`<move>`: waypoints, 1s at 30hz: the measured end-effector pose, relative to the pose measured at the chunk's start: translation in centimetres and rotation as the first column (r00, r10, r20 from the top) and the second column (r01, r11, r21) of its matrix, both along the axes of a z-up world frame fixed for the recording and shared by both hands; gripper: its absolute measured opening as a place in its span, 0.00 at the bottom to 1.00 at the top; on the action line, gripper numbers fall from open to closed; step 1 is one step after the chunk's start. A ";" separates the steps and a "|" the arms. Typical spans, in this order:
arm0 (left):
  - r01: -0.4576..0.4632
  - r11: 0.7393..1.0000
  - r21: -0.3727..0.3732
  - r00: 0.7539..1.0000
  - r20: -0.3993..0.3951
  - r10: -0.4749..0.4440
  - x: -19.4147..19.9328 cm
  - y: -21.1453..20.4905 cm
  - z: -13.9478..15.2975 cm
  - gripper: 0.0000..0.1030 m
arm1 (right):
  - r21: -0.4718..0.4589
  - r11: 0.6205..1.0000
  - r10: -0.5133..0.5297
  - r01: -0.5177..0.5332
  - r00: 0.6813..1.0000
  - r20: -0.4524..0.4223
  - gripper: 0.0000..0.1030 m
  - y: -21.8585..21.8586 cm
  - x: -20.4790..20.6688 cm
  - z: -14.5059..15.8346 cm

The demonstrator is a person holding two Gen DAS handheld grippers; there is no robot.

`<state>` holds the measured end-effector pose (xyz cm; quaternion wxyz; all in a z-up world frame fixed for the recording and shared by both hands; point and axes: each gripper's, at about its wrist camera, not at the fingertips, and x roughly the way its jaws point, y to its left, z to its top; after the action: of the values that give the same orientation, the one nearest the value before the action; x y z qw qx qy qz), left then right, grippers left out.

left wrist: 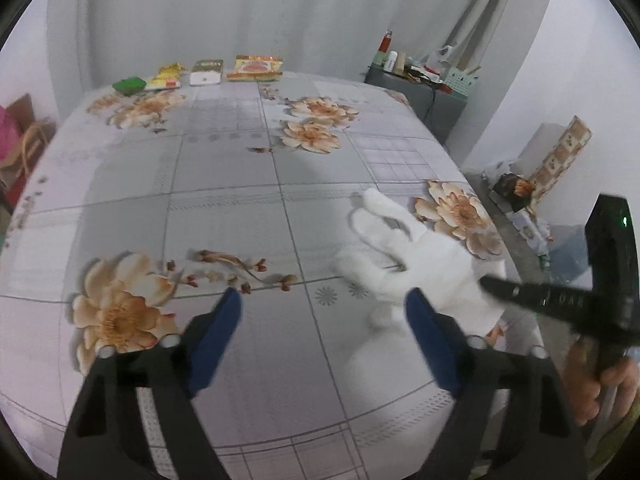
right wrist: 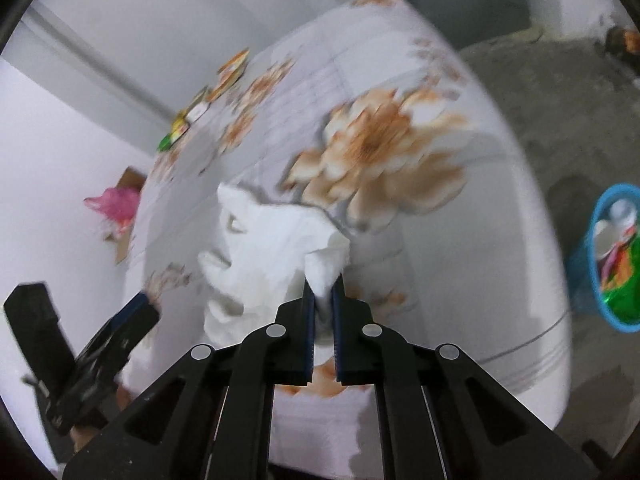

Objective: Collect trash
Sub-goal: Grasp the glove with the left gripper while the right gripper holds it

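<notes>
A crumpled white tissue (right wrist: 264, 248) hangs from my right gripper (right wrist: 323, 292), whose jaws are shut on its corner above the near right part of the table. The same tissue (left wrist: 404, 248) shows in the left wrist view, with the right gripper (left wrist: 490, 283) coming in from the right. My left gripper (left wrist: 324, 312) is open and empty over the near table, just left of the tissue. More wrappers lie in a row at the far edge: a green one (left wrist: 128, 84), a yellow one (left wrist: 166, 77), a white pack (left wrist: 206, 72) and an orange packet (left wrist: 256, 68).
The round table (left wrist: 224, 208) has a flowered cloth. A blue bin (right wrist: 612, 264) holding trash stands on the floor to the right of the table. A grey cabinet (left wrist: 416, 98) with bottles is at the back right. Bags lie on the floor at left (left wrist: 16, 140).
</notes>
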<state>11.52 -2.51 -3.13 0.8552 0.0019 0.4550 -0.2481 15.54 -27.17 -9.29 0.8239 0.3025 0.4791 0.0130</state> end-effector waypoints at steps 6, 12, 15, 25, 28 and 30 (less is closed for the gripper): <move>0.019 0.997 0.072 1.000 0.011 -0.020 -0.1 -1.5 -0.6 0.54 | 0.041 0.999 0.030 -0.029 0.999 -0.013 0.06 1.1 -0.4 -0.3; 0.042 0.979 0.198 0.998 0.029 -0.048 -0.1 -3.2 -1.9 0.37 | 0.046 0.999 0.027 -0.026 1.000 -0.017 0.06 1.3 -0.4 -0.1; 0.048 0.974 0.220 0.998 0.035 -0.057 -0.1 -3.5 -2.3 0.32 | 0.047 0.999 0.027 -0.026 0.999 -0.017 0.06 1.3 -0.3 -0.1; 0.063 0.962 0.267 0.994 0.069 -0.084 -0.5 -4.3 -2.3 0.25 | 0.067 0.998 0.022 -0.021 1.000 -0.014 0.06 1.1 -0.3 -0.2; 0.061 0.961 0.271 0.994 0.071 -0.083 -0.6 -4.4 -2.3 0.25 | 0.073 0.997 0.020 -0.019 1.000 -0.013 0.06 0.9 -0.5 -0.1; 0.060 0.961 0.272 0.994 0.071 -0.082 -0.6 -4.5 -2.3 0.25 | 0.079 0.997 0.020 -0.020 1.000 -0.011 0.06 0.8 -0.6 -0.2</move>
<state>10.91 -6.97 -5.44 0.8553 0.1445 0.4490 -0.2143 14.98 -26.39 -9.45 0.8083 0.3303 0.4858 0.0386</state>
